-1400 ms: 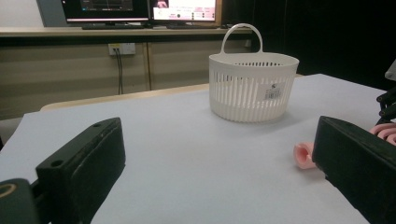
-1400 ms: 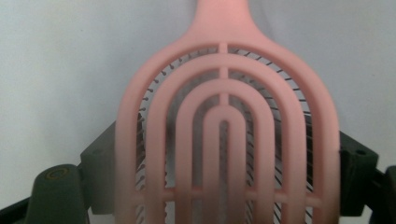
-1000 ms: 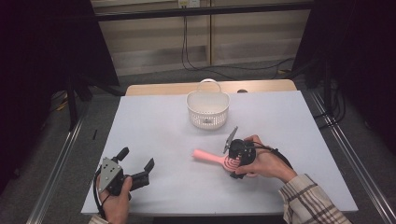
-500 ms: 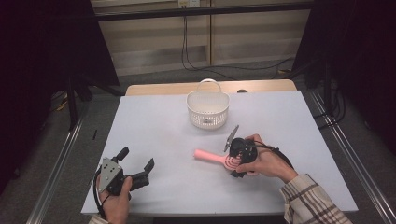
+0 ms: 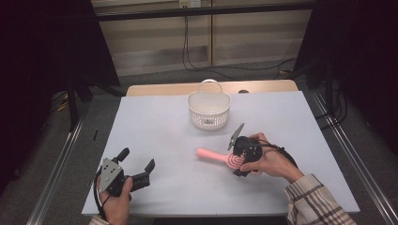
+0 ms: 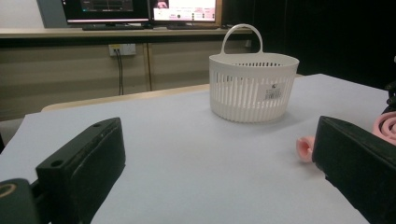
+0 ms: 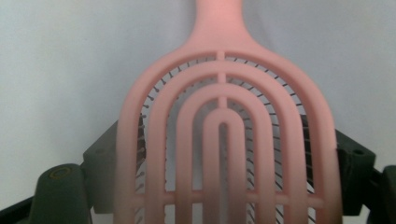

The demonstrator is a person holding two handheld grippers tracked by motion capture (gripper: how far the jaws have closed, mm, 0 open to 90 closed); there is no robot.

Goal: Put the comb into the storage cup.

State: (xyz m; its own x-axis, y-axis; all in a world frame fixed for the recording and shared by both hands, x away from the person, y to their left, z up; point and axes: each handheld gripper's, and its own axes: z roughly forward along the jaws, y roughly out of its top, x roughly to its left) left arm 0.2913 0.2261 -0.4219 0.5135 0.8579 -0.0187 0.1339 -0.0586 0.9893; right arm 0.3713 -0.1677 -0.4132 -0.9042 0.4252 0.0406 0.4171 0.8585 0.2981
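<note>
A pink vented hairbrush (image 5: pixel 209 154) lies low over the white table (image 5: pixel 155 122) at centre right, handle pointing left. My right gripper (image 5: pixel 236 164) is shut on its round head. In the right gripper view the head (image 7: pixel 224 116) spans the gap, and both black fingers (image 7: pixel 100 163) press its edges. My left gripper (image 5: pixel 137 158) rests near the front left edge, open with nothing between its jaws. In the left gripper view (image 6: pixel 210 140) the brush handle's end (image 6: pixel 305 148) peeks past the right jaw. A white slotted basket (image 5: pixel 209 110) with a handle stands upright at the back centre (image 6: pixel 252 88).
A wooden strip (image 5: pixel 159 89) borders the table's far edge. Metal rails (image 5: pixel 61 154) run along the floor on both sides. Cables (image 5: pixel 187 51) hang down the back wall, and monitors (image 6: pixel 140 9) sit on a shelf beyond.
</note>
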